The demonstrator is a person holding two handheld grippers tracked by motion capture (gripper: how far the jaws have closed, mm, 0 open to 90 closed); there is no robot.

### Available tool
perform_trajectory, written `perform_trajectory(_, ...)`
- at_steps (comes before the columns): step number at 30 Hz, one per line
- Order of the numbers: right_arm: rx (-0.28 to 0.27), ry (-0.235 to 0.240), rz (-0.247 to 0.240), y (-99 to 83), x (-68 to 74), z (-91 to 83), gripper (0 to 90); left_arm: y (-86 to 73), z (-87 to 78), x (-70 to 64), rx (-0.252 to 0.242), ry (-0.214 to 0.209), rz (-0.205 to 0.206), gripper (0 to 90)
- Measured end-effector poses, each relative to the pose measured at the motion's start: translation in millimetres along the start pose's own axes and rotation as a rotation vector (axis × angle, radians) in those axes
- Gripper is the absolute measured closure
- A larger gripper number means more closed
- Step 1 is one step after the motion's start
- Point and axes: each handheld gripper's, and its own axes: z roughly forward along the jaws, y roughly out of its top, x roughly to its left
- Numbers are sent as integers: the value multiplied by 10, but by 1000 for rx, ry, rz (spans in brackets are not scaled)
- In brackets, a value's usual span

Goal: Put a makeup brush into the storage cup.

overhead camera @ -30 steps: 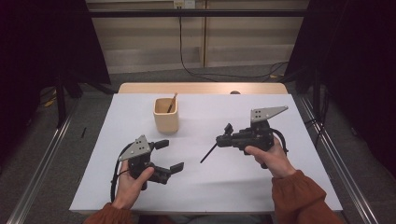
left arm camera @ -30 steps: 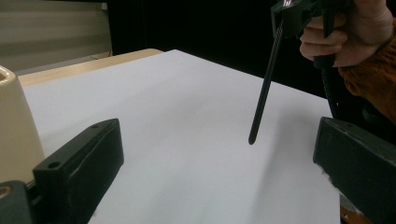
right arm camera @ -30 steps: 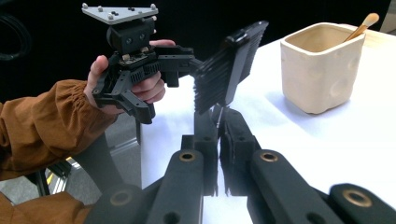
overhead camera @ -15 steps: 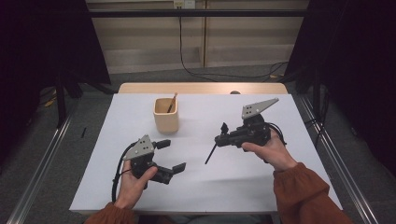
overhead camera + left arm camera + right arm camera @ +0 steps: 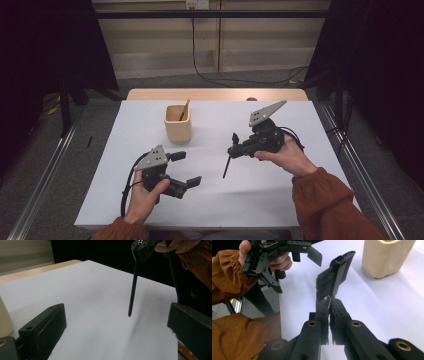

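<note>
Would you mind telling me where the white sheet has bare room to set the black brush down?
Bare sheet lies between the left claw and the right claw, below the brush. The far left corner beside the beige cup and the near right corner by the orange sleeve are also free. It is crowded around the left hand.

Matt black plastic brush [image 5: 335, 275] with stiff bristles; smooth, matt beige cup [image 5: 178, 124]; wooden stick [image 5: 184, 109]; white paper-like table cover [image 5: 300, 185].
</note>
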Motion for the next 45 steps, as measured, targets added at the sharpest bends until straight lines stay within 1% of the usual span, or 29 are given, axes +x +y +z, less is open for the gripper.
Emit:
perform_trajectory(2, 6, 1, -5, 11, 3, 5, 854, 1, 8, -4, 2, -1, 3, 21)
perform_trajectory(4, 29, 1, -9, 33, 3, 33, 855, 11, 37, -13, 12, -5, 12, 21)
perform_trajectory(6, 52, 4, -13, 44, -4, 53, 855, 16, 54, -21, 16, -10, 13, 21)
perform_trajectory(8, 65, 4, -15, 53, -4, 70, 854, 22, 67, -22, 22, -11, 17, 20)
perform_trajectory(11, 72, 6, -19, 70, -3, 78, 855, 26, 86, -10, 22, -27, 7, 20)
perform_trajectory(13, 71, 10, -18, 76, -1, 80, 855, 29, 105, -11, 29, -27, 9, 19)
perform_trajectory(16, 75, 13, -16, 81, -5, 92, 855, 35, 144, -11, 37, -41, 7, 23)
perform_trajectory(18, 75, 13, -14, 86, -7, 99, 854, 36, 176, -13, 50, -60, 9, 27)
perform_trajectory(19, 76, 15, -18, 90, -9, 105, 855, 38, 190, -13, 55, -58, 15, 27)
perform_trajectory(25, 78, 17, -18, 116, -6, 127, 855, 64, 249, -19, 65, -57, 10, 30)
perform_trajectory(26, 76, 17, -20, 127, -4, 137, 855, 79, 271, -22, 73, -60, 7, 32)
perform_trajectory(27, 77, 18, -19, 131, 0, 143, 855, 83, 281, -28, 75, -66, 12, 45)
perform_trajectory(28, 80, 19, -21, 134, 3, 148, 855, 83, 293, -39, 77, -62, 19, 55)
perform_trajectory(31, 79, 21, -23, 144, 7, 160, 855, 74, 324, -56, 86, -54, 29, 51)
perform_trajectory(36, 80, 26, -29, 168, 21, 178, 855, 69, 358, -74, 76, -71, 33, 52)
perform_trajectory(37, 80, 28, -29, 174, 24, 183, 855, 72, 363, -73, 79, -77, 28, 53)
perform_trajectory(41, 78, 33, -32, 189, 30, 202, 855, 79, 378, -74, 78, -79, 20, 70)
perform_trajectory(42, 82, 36, -35, 200, 36, 212, 855, 84, 384, -79, 76, -75, 33, 86)
perform_trajectory(44, 82, 38, -37, 211, 40, 224, 854, 88, 388, -79, 80, -77, 39, 102)
perform_trajectory(45, 83, 36, -39, 215, 44, 229, 855, 89, 402, -83, 82, -71, 51, 108)
